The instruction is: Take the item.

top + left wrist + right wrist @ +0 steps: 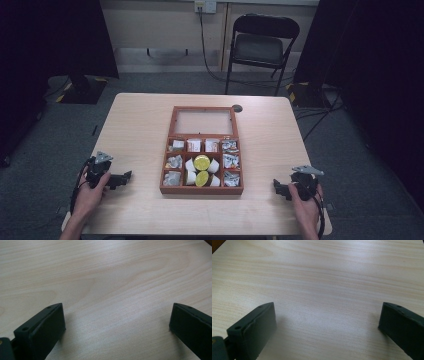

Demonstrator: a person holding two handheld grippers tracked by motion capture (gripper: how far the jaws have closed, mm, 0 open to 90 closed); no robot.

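a reddish-brown wooden box (pixel 201 189) sits mid-frame on the pale wood-grain bench (pixel 140 130), its glass-paned lid (pixel 203 122) lying open flat behind it; compartments hold white cups, two yellow-topped, and small wrapped packets. left hand-held gripper (pixel 127 175) at lower left and right hand-held gripper (pixel 276 187) at lower right, both released, matte black jaws wide apart over bare wood

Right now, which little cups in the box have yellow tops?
The two yellow-topped cups in the wooden box, in its middle; the cups beside them look plain white.
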